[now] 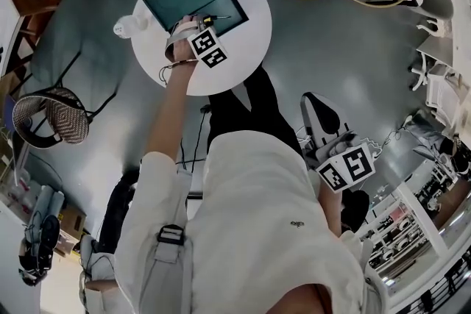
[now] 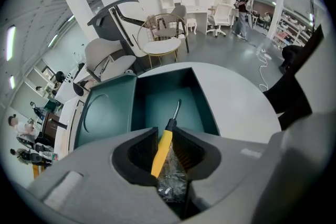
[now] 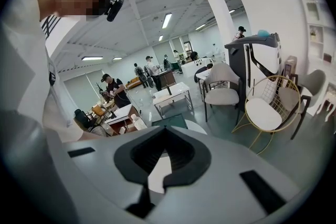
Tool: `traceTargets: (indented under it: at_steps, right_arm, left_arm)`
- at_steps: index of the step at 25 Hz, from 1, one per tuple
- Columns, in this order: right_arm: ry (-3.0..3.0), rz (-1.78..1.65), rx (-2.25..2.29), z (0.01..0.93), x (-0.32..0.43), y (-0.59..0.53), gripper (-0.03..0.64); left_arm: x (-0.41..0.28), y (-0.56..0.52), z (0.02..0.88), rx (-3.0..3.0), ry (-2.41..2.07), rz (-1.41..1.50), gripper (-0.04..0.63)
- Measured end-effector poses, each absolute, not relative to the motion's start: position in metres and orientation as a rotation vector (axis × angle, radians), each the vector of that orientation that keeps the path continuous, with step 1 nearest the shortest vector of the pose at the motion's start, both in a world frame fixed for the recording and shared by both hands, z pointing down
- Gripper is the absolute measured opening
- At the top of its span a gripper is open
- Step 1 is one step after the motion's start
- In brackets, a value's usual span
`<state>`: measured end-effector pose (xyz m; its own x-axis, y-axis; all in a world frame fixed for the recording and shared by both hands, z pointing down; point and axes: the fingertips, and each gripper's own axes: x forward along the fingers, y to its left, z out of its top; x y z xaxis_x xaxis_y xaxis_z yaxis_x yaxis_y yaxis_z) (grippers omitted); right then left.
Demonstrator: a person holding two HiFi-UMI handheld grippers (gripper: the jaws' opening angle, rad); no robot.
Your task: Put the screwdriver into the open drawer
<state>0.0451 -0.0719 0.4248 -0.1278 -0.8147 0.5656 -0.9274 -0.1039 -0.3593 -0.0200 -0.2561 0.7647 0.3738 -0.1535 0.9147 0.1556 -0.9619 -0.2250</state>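
Yellow handle clamped tight: the left gripper (image 1: 193, 22) sits at the end of a long, outstretched left arm (image 1: 171, 114) over the round white table (image 1: 246, 48), tipped steeply down, jaws closed on the screwdriver (image 2: 163, 148). The left gripper view gives what the head view only hints at: the handle is pinched between the pads and the metal shaft pokes forward over the open drawer (image 2: 207, 110) of the dark green box (image 2: 105, 113); whether the tip touches the drawer floor, I cannot tell. Over on the right, the right gripper (image 1: 318, 110) hangs low by the person's hip, well apart from the table. Its own view shows the jaws a little apart with nothing between them, aimed towards the table and a gold wire chair (image 3: 273, 107).
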Motion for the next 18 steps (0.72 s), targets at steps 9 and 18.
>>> traceTargets:
  at_steps: [9, 18]
  right_arm:
    - [-1.977, 1.054, 1.977, 0.4248, 0.0501, -0.0694, 0.006]
    - [-1.992, 1.045, 1.974, 0.4255, 0.0480, -0.0744, 0.006]
  left_arm:
    - [-0.0219, -0.2570, 0.7653, -2.355, -0.015, -1.642, 0.100]
    - [-0.0220, -0.2582, 0.7587, -2.382, 0.001, -1.618, 0.114]
